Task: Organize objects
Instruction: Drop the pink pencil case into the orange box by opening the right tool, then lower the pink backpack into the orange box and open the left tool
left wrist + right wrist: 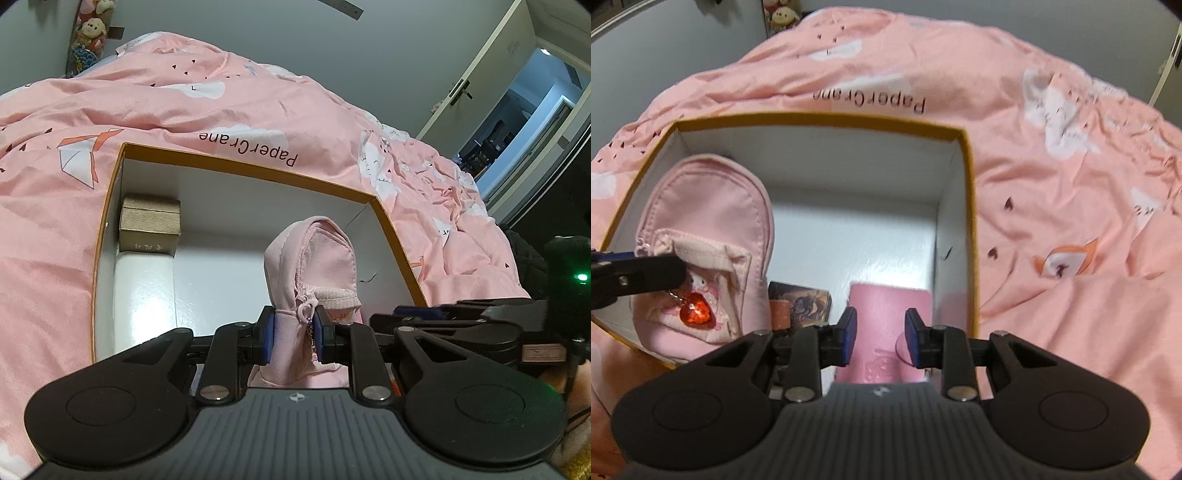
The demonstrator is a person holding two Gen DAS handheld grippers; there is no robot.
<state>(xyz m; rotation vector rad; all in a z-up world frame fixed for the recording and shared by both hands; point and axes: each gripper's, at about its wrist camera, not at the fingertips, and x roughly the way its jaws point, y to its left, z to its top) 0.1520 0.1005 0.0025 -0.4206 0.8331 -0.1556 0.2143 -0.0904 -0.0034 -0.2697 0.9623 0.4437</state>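
An orange-rimmed white box (240,166) lies open on the bed. My left gripper (294,338) is shut on the zipper edge of a pink pouch (317,254), which stands upright inside the box. In the right wrist view the same pouch (713,206) leans at the box's left, a red heart charm (696,308) hanging from it. My right gripper (880,341) is open over the near right corner of the box (820,122). A pink embossed case (886,306) lies on the box floor below its pads, which do not press on it.
A tan small box (149,225) and a white oblong block (144,291) sit along the box's left wall. A dark printed pack (809,302) lies beside the pink case. The pink quilt (221,99) surrounds the box; a door (480,74) stands at the right.
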